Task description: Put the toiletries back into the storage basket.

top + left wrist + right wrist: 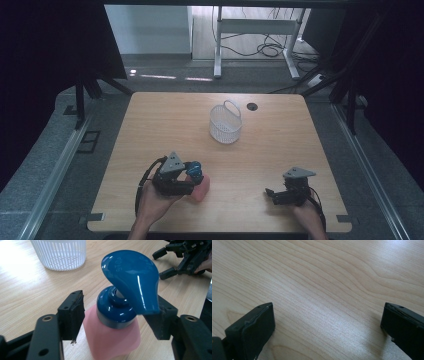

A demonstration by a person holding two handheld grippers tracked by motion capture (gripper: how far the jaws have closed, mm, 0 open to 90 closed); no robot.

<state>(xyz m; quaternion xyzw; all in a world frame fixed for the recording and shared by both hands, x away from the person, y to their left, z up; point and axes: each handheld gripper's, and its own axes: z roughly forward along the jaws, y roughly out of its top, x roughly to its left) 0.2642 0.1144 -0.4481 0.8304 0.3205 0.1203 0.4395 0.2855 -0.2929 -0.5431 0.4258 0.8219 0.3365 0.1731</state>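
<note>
A pink pump bottle with a glossy blue pump head stands upright on the wooden table, near the front left. My left gripper has its jaws around the bottle's shoulder. The left pad sits right against the pink side. The right pad is partly hidden behind the spout, and a sliver of table shows between it and the bottle. My right gripper rests low at the front right, open, with bare wood between its jaws. In the left gripper view the right gripper lies at the far right.
A white slatted basket with a handle stands mid-table toward the back, beyond the bottle; the basket also appears at the top of the left gripper view. A round cable hole lies near the far edge. Table legs and cables stand behind.
</note>
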